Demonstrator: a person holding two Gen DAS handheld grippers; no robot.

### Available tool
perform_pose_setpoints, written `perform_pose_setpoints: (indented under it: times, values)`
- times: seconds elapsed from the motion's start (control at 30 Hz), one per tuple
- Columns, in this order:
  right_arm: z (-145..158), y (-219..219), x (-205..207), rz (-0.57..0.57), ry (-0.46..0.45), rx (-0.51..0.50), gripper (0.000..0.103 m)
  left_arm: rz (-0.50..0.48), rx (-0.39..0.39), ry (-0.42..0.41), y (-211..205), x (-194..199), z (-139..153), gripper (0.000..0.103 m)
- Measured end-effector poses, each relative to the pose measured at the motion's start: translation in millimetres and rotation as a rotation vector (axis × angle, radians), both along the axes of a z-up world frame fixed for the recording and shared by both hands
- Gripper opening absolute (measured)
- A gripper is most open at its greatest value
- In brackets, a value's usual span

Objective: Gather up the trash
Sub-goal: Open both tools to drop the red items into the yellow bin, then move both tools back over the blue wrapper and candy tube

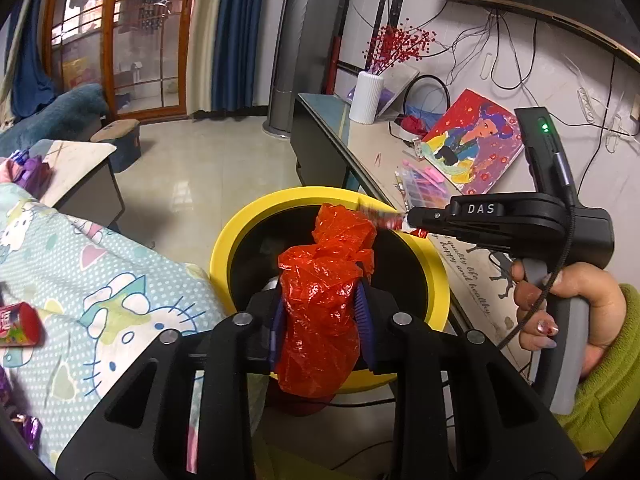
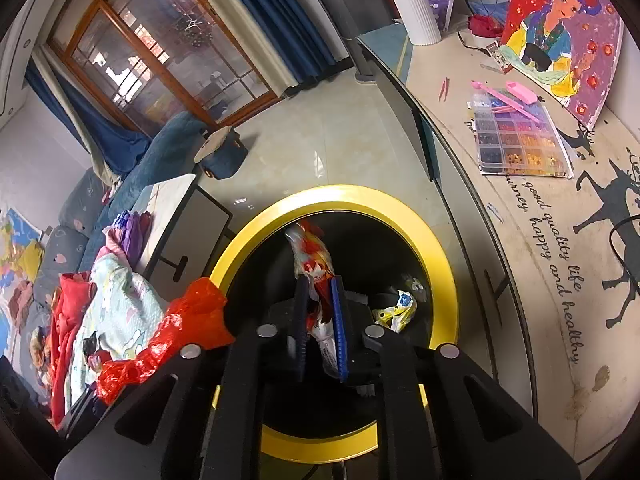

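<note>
My left gripper (image 1: 322,300) is shut on a crumpled red plastic bag (image 1: 324,304) and holds it over the yellow-rimmed trash bin (image 1: 224,248). The right gripper (image 1: 404,218) shows there at the bin's far right rim, holding a wrapper. In the right wrist view my right gripper (image 2: 320,284) is shut on a red and white snack wrapper (image 2: 312,256) above the bin's yellow rim (image 2: 432,240). The red bag (image 2: 176,332) shows at the lower left. Wrappers (image 2: 396,308) lie inside the bin.
A Hello Kitty blanket (image 1: 100,288) lies left of the bin, with a red packet (image 1: 20,324) on it. A long cabinet top (image 2: 560,260) on the right carries a bead box (image 2: 520,140), a painting (image 2: 560,32) and a white vase (image 2: 416,12).
</note>
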State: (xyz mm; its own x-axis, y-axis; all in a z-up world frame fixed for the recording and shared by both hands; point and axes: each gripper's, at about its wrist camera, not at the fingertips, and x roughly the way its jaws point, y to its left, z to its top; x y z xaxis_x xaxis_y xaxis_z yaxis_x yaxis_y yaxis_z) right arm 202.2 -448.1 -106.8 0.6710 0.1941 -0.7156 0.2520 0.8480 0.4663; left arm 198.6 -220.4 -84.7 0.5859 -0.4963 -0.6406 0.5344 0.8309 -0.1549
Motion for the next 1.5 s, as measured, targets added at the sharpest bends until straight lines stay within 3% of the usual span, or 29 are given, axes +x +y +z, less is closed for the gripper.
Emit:
perform_pose_setpoints:
  times: [0.1,0.17,0.37,0.47,0.7,1.5]
  values:
    - [-1.0,-2.7,-0.2,-0.015,0.002,0.013,0.029,0.008,0.007,-0.009,-4.1,3.8,0.2,0.032]
    - [-1.1,-4.7,-0.7,-0.026,0.000,0.014,0.032,0.015,-0.001,-0.013,-4.0,4.8,1.0,0.051]
    - [3.4,-7.0,-2.6,-0.046,-0.015,-0.001,0.043,0.054,-0.024,-0.008,4.8,6.5,1.9,0.080]
    - [9.0,-3.7,-3.3,-0.045,-0.034,-0.029,0.049,0.076,-0.032,-0.018,10.8,3.7,5.8,0.090]
    - [25.3,7.6,-7.9,-0.041,-0.082,-0.106,0.060,0.147,-0.045,-0.050,34.1,-6.3,16.5,0.092]
    - [75.0,89.8,-30.9,0.111,-0.251,-0.221,0.069,0.378,-0.091,-0.166,121.1,-42.6,53.1,0.092]
